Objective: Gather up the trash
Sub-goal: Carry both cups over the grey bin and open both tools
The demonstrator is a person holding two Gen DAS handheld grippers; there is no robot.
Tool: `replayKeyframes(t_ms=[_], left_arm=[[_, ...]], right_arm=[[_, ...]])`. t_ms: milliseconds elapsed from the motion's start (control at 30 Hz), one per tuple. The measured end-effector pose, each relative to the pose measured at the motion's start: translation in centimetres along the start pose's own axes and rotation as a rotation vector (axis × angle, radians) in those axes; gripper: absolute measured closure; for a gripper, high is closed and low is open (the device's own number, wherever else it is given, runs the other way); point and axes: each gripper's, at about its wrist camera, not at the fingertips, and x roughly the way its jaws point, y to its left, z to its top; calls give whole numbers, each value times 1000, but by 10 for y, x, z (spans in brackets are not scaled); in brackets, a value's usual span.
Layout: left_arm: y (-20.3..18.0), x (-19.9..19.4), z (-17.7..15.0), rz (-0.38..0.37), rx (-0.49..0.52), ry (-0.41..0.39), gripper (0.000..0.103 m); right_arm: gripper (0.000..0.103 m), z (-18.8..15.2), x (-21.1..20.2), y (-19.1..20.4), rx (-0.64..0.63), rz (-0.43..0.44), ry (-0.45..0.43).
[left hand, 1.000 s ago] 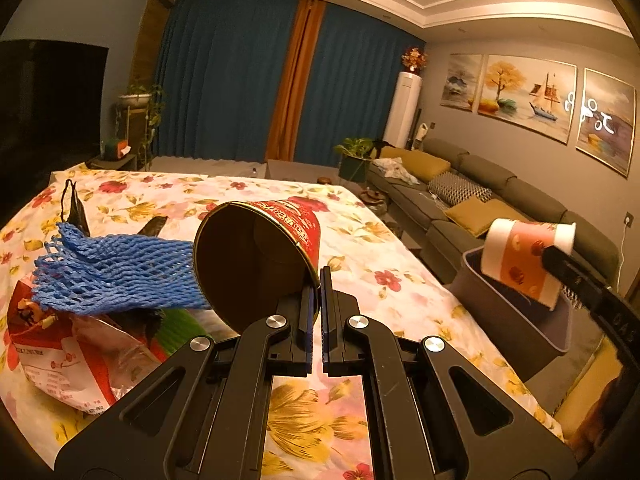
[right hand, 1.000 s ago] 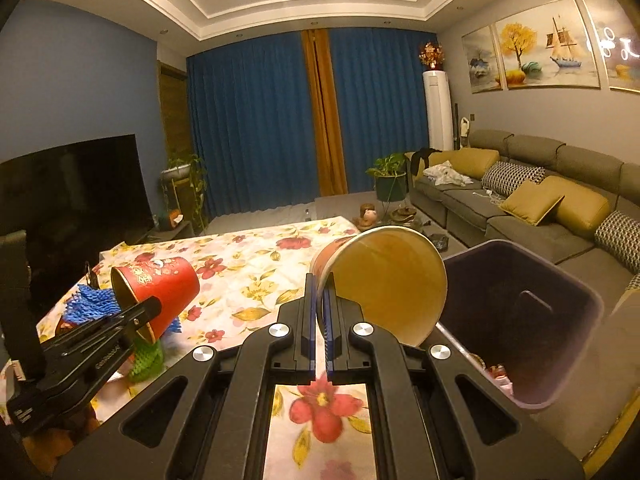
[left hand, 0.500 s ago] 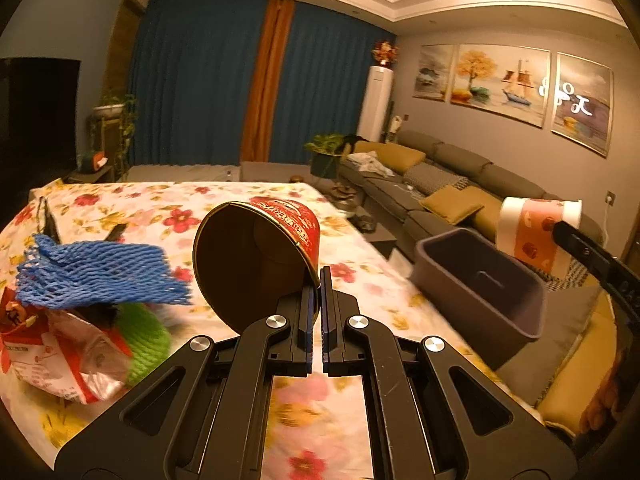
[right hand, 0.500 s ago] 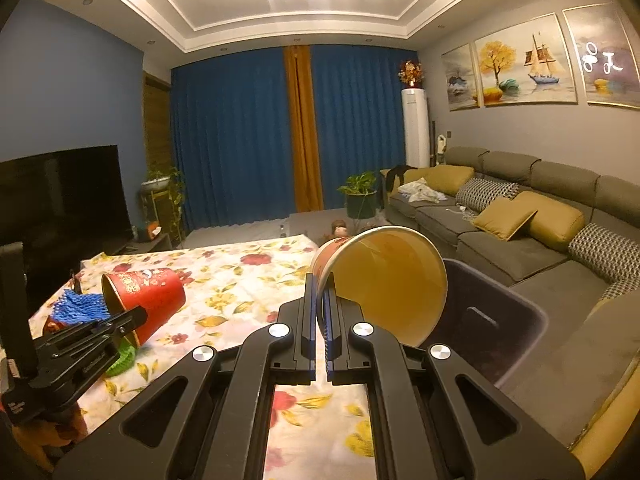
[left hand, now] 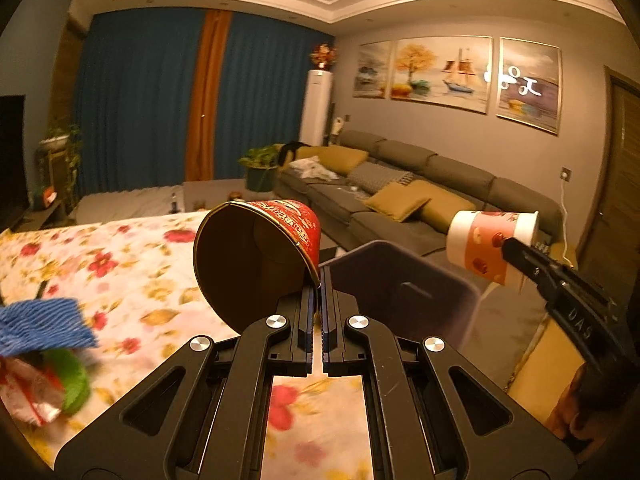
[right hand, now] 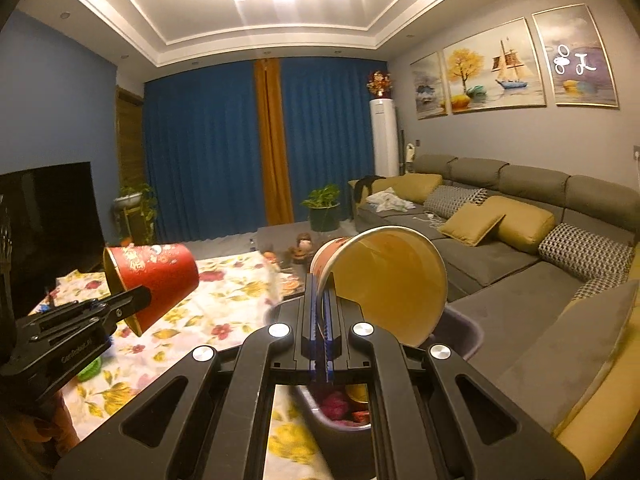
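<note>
My left gripper [left hand: 319,280] is shut on the rim of a red paper cup [left hand: 256,256], held on its side above the floral table's right edge. My right gripper [right hand: 322,296] is shut on the rim of a white and pink paper cup [right hand: 384,284], held over the purple bin [right hand: 460,332]. The bin [left hand: 404,292] stands beside the table and holds some trash. In the right wrist view the left gripper [right hand: 136,304] and its red cup [right hand: 152,276] show at the left. In the left wrist view the right gripper [left hand: 516,256] and its cup [left hand: 488,244] show at the right.
On the floral tablecloth [left hand: 120,280] at the left lie a blue foam net [left hand: 44,324], a green net [left hand: 72,380] and a crumpled snack bag [left hand: 24,392]. A grey sofa [right hand: 520,240] with yellow cushions runs along the right. A TV [right hand: 44,216] stands far left.
Both grippers have moved right and up with their cups, toward the bin. The right cup is now over the bin's mouth; the nets and bag have slid to the left view's edge.
</note>
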Motion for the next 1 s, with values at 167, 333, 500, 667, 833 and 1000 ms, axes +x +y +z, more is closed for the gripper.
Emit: replayKeyframes(t_ms=[167, 333, 500, 667, 833, 1000], left_arm=[[-24, 16, 4, -39, 14, 0, 101], [-43, 31, 6, -60, 30, 4, 101], [-59, 44, 6, -81, 46, 12, 101], [-67, 55, 6, -93, 52, 24, 101], [-69, 65, 4, -100, 62, 34, 101], [-75, 76, 4, -115, 65, 46, 101]], right_arm=[[99, 2, -1, -21, 22, -25, -7], [99, 2, 3, -37, 49, -38, -11], [99, 4, 9, -38, 54, -41, -10], [99, 1, 12, -36, 56, -43, -11], [99, -1, 13, -36, 65, -42, -8], [99, 1, 18, -41, 76, -42, -4]])
